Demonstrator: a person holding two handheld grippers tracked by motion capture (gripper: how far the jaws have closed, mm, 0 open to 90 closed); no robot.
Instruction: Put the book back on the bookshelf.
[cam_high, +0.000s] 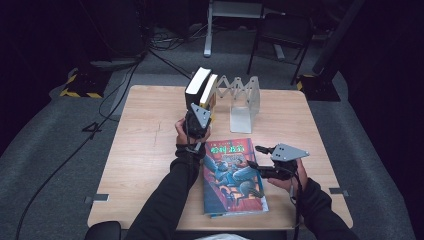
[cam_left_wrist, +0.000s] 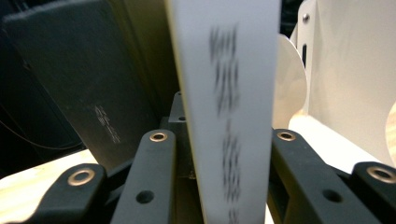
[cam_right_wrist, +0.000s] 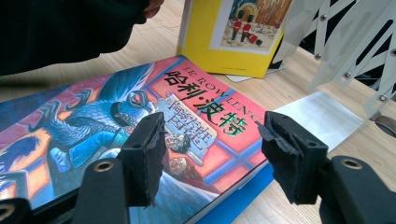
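Upright, the yellow book (cam_high: 209, 91) sits clamped in the left tongs (cam_left_wrist: 224, 154); right tongs (cam_right_wrist: 210, 149) gape wide

Two upright books (cam_high: 201, 89) stand left of the rack (cam_high: 243, 100) at your table's (cam_high: 145, 150) far side — nearer you, a flat book (cam_high: 231, 175) lies.

Table: square light wooden table (cam_high: 145, 150) on grey carpet (cam_high: 50, 150).
Rack: white metal folding book rack (cam_high: 242, 97) with scissor-lattice back, standing at the table's far edge, near the middle.
Book: thick black-covered book (cam_high: 196, 82), upright and tilted, near the far edge, left of the rack.
Floor: black cables (cam_high: 120, 95); yellow-and-black striped base (cam_high: 80, 85) beyond the far left corner.
Background: dark chair (cam_high: 282, 30).
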